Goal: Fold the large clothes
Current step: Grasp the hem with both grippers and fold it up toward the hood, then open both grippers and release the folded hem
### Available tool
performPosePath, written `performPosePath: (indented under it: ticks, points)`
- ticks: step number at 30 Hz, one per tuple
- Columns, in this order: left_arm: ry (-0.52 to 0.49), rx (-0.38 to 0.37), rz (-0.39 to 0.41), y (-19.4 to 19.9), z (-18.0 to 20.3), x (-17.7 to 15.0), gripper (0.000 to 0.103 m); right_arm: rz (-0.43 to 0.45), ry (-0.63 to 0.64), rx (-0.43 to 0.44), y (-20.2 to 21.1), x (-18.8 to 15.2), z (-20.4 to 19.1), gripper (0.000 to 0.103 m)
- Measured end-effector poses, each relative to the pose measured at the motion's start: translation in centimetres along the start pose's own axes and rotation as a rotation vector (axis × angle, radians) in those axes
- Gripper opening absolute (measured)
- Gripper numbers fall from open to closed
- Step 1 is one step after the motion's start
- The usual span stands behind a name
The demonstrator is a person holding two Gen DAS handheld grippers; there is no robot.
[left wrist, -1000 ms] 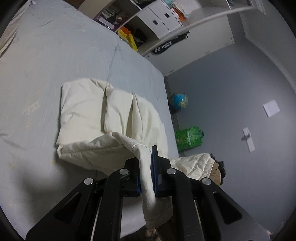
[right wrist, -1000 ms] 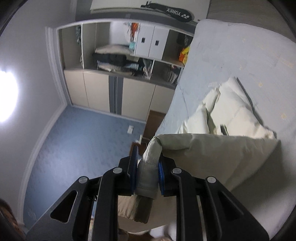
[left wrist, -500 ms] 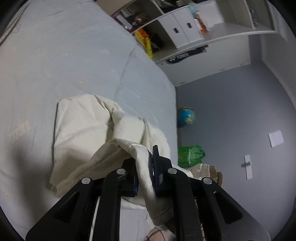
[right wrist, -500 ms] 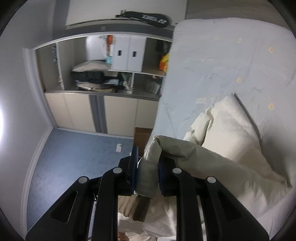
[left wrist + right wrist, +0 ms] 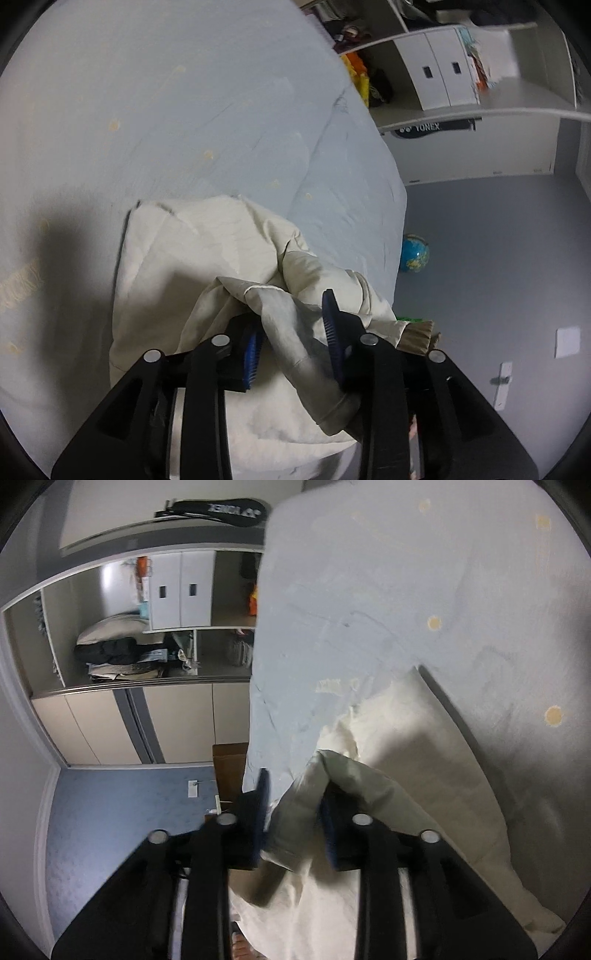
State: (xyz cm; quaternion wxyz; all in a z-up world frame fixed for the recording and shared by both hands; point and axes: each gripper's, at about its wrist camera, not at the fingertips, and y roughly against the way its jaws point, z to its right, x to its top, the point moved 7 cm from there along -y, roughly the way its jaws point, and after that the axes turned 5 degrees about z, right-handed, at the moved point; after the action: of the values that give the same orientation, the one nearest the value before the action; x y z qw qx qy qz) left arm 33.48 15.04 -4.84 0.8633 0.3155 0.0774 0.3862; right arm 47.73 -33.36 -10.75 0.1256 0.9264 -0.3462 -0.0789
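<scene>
A large cream garment (image 5: 207, 258) lies partly folded on the pale blue bed (image 5: 184, 110). My left gripper (image 5: 291, 332) is open, its blue pads apart, with a cream fold of the garment lying loose between them. In the right wrist view the same garment (image 5: 424, 775) lies on the bed (image 5: 406, 590). My right gripper (image 5: 295, 812) is open too, and a fold of the garment drapes between its spread fingers.
A wardrobe with open shelves and white drawers (image 5: 443, 74) stands past the bed's end; it also shows in the right wrist view (image 5: 147, 627). A globe (image 5: 413, 253) sits on the grey floor. A brown box (image 5: 229, 760) stands beside the bed.
Both grippers have carried the garment's edge forward over the folded part and lowered it. Both were shut on the cloth and now stand open.
</scene>
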Motion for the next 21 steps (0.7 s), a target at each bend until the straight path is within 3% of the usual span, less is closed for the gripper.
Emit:
performPosePath:
  ticks: [2,3,5,6,7,9,11,15,21]
  points:
    - [-0.002,-0.016,-0.006,0.4,0.0,-0.2,0.04,-0.01,-0.011,0.012,0.1,0.0,-0.1,0.054]
    - [-0.003,-0.03,-0.008,1.0,0.0,-0.3,0.043,-0.009,-0.011,0.024,0.3,0.1,-0.3,0.057]
    - [-0.004,-0.064,-0.001,2.1,0.3,-0.6,0.059,0.017,-0.019,0.051,1.4,0.5,-1.0,0.07]
    - [-0.012,-0.054,0.027,3.1,0.3,-0.5,0.082,0.049,-0.028,0.062,2.4,0.9,-1.3,0.073]
    - [-0.024,-0.027,0.069,4.1,0.3,-0.1,0.096,0.077,-0.038,0.082,3.2,1.2,-1.6,0.075]
    - [-0.039,-0.025,0.126,6.1,0.5,0.5,0.096,0.14,-0.056,0.146,5.4,1.7,-2.5,0.077]
    - [-0.05,-0.014,0.142,7.7,0.9,0.2,0.096,0.142,-0.014,0.15,6.5,1.3,-3.6,0.077]
    - [-0.269,0.113,0.17,8.8,4.2,-2.2,0.096,0.085,0.174,0.08,6.6,-1.2,-6.7,0.078]
    - [-0.631,0.265,0.206,5.2,10.8,-8.0,0.096,-0.027,0.546,-0.091,3.8,-8.1,-11.2,0.078]
